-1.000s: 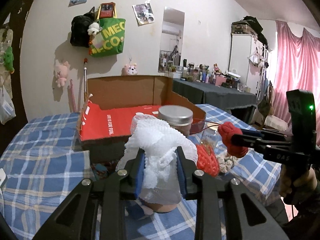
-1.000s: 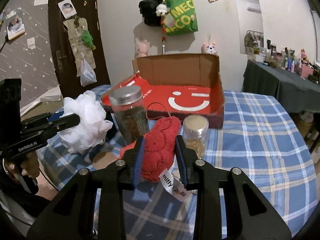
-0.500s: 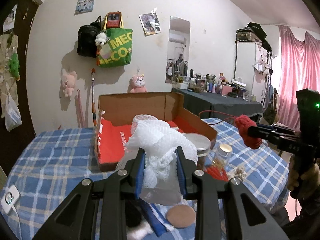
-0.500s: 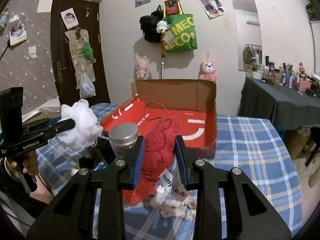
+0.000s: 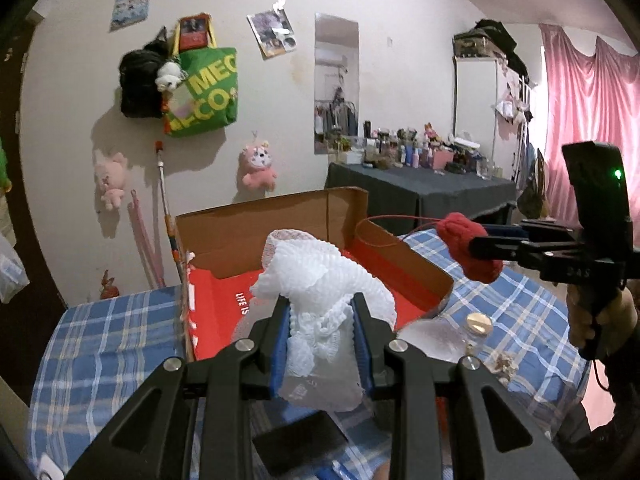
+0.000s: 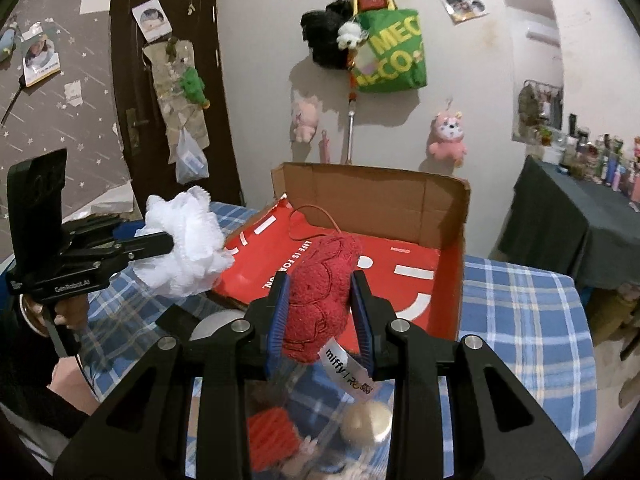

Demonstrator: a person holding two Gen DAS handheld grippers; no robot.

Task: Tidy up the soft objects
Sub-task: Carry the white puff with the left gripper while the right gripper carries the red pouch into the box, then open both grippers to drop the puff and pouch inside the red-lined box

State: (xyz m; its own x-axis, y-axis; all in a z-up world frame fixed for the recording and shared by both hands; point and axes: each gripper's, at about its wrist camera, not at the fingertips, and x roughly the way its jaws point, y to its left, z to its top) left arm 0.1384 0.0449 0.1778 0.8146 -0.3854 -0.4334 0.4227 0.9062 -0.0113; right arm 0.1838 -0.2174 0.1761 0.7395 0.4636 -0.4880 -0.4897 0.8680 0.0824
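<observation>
White mesh puff (image 5: 320, 280), centre frame, pinched in left gripper (image 5: 320, 340); red knit toy (image 6: 320, 292) pinched in right gripper (image 6: 320, 328). Both held clear above the open cardboard box (image 6: 376, 196), likely for dropping in. Since earlier frame: both lifted, jars (image 5: 476, 326) now lower in frame.

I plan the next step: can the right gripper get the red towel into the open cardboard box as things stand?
Probably yes. The right gripper holds the red towel in front of the cardboard box, whose top is open. Nothing shows between them, and the left gripper with the white mesh sponge is off to the side.
</observation>
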